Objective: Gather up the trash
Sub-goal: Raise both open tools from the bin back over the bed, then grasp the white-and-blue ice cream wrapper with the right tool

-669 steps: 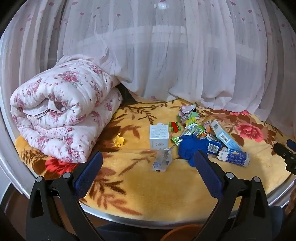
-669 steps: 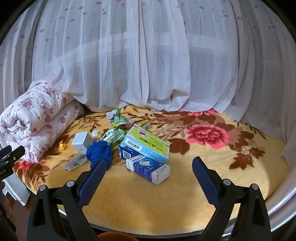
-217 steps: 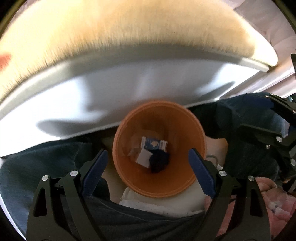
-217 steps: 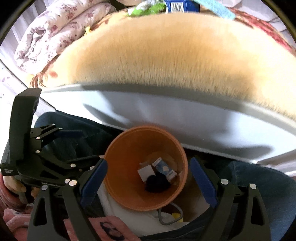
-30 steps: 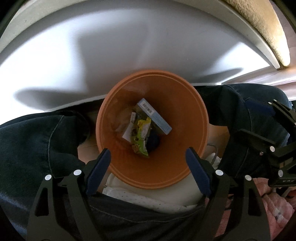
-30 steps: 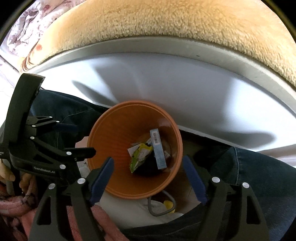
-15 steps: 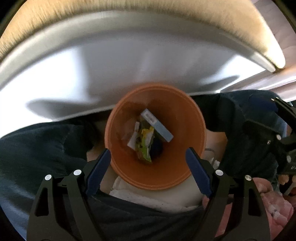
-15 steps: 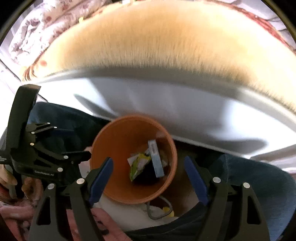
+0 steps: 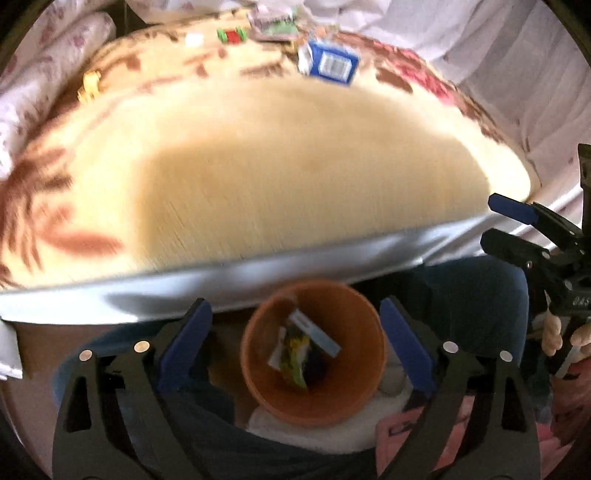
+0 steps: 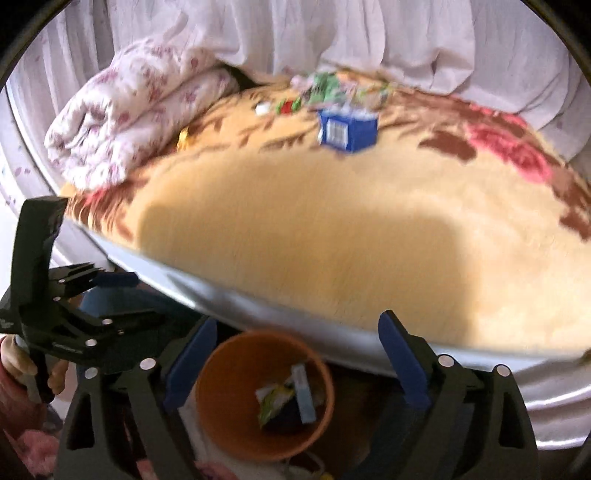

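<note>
An orange bin [image 9: 314, 398] [image 10: 229, 421] stands between a seated person's legs below the bed edge, holding a pale blue box, a yellow-green wrapper and other scraps. My left gripper [image 9: 295, 343] hangs above it, jaws opening, nothing between them. My right gripper [image 10: 295, 354] is likewise over the bin, jaws opening and empty. On the yellow flowered blanket [image 9: 288, 155] [image 10: 332, 229] at the back lie a blue box [image 9: 330, 64] [image 10: 349, 129], green wrappers [image 9: 277, 24] [image 10: 325, 90], a red-green piece [image 9: 231, 35] and a small white cap [image 10: 262, 108].
A rolled floral quilt [image 10: 125, 114] lies at the bed's left. White curtains [image 10: 332, 33] hang behind. A small yellow toy [image 9: 90, 85] sits near the quilt. The grey bed rim [image 9: 258, 269] runs just above the bin. The person's jeans [image 9: 480, 295] flank the bin.
Both grippers have risen and tilted up from the bin, so the bed top and its remaining litter come into view. Both sets of jaws stand a little wider.
</note>
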A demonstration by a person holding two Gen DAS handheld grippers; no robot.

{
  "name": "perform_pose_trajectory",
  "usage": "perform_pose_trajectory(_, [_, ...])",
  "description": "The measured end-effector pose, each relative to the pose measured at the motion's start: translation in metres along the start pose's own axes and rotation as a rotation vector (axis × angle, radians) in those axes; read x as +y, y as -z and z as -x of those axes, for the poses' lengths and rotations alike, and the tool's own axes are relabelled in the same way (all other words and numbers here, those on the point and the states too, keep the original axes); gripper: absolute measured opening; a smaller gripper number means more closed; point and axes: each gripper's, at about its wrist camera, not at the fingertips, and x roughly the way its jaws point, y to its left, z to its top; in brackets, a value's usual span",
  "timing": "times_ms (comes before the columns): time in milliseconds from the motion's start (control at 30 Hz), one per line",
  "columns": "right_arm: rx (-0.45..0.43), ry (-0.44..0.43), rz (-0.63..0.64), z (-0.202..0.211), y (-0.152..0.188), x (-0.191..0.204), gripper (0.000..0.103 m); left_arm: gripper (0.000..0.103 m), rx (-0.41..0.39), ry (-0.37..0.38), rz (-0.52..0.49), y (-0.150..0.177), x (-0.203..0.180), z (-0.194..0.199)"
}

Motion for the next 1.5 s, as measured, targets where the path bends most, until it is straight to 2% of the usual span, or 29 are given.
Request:
perform_pose_trajectory(300, [-0.100, 0.053, 0.025, -0.010, -0.060, -0.018, 0.092, 0.090, -0.057, -0.001, 0.042, -0.033, 0.014, 0.008])
perform_pose_trajectory(467, [-0.157, 0.069, 0.055, -0.039, -0.098, -0.028, 0.093, 0.090, -0.055, 0.007, 0.042, -0.045, 0.018, 0.007])
perform_pose_trajectory(567, [-0.162, 0.053, 0.064, -0.060, -0.120, -0.035, 0.093, 0.090, -0.054, 0.010, 0.041, -0.053, 0.019, 0.005])
perform_pose_trajectory(733, [-0.142, 0.046, 0.068, -0.100, -0.161, -0.053, 0.095, 0.090, -0.054, 0.019, 0.055, -0.062, 0.027, 0.002])
perform_pose_trajectory(867, [-0.085, 0.017, 0.073, -0.131, -0.187, -0.058, 0.095, 0.090, -0.049, 0.037, 0.074, -0.068, 0.035, 0.000])
perform_pose_trajectory(1067, [-0.014, -0.037, 0.103, -0.159, -0.209, -0.057, 0.095, 0.090, -0.061, 0.053, 0.078, -0.076, 0.039, 0.003])
perform_pose_trajectory(1133, [0.002, -0.032, 0.121, -0.165, -0.212, -0.054, 0.095, 0.090, -0.072, 0.056, 0.082, -0.078, 0.040, 0.007])
perform_pose_trajectory(1200, [0.019, -0.023, 0.144, -0.171, -0.213, -0.049, 0.092, 0.090, -0.083, 0.058, 0.089, -0.080, 0.042, 0.011])
perform_pose_trajectory(1267, [0.040, -0.010, 0.170, -0.175, -0.212, -0.045, 0.069, 0.090, -0.090, 0.055, 0.093, -0.081, 0.044, 0.013])
perform_pose_trajectory(1367, [0.034, 0.015, 0.190, -0.171, -0.209, -0.040, 0.068, 0.090, -0.100, 0.051, 0.103, -0.082, 0.048, 0.018])
perform_pose_trajectory(1500, [0.005, -0.020, 0.169, -0.153, -0.203, -0.039, 0.068, 0.090, -0.118, 0.040, 0.106, -0.085, 0.053, 0.023])
